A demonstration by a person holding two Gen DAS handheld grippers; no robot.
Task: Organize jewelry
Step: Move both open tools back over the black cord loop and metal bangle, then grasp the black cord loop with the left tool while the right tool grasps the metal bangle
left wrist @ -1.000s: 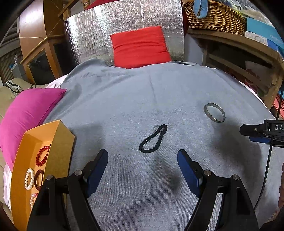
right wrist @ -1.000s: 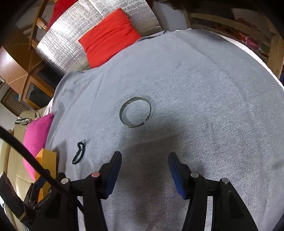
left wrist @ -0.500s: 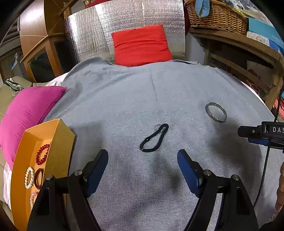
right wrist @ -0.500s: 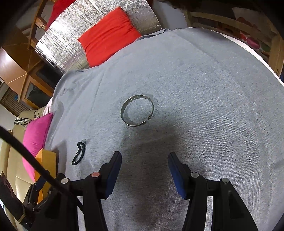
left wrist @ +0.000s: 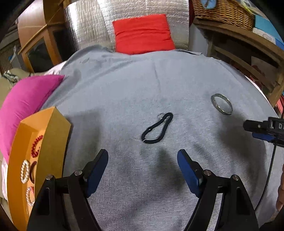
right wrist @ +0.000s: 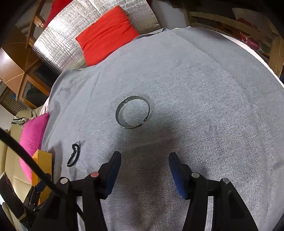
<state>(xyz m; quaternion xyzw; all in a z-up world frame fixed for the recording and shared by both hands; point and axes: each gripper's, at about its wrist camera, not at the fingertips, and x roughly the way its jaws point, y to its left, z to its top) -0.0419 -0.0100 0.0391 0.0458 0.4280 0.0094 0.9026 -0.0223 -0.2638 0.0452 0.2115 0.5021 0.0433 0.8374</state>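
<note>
A black cord bracelet (left wrist: 157, 128) lies on the grey cloth (left wrist: 124, 92), a short way ahead of my left gripper (left wrist: 142, 156), which is open and empty. A silver open bangle (right wrist: 132, 111) rests on the same cloth ahead of my right gripper (right wrist: 144, 157), also open with nothing between its blue pads. The bangle (left wrist: 221, 104) shows at the right in the left wrist view, and the black bracelet (right wrist: 74, 154) at the left in the right wrist view. An orange box (left wrist: 26, 160) at the left holds red and white bead bracelets.
A pink cushion (left wrist: 23, 101) lies behind the orange box. A red cushion (left wrist: 143, 33) leans on silver foil at the cloth's far edge. Wooden shelves and a wicker basket (left wrist: 223, 10) stand at the back right. The right gripper's body (left wrist: 262, 128) shows at the right edge.
The view of both grippers has shifted only slightly; the black bracelet and the bangle sit a little higher in the frames. Both grippers stay open as before.
</note>
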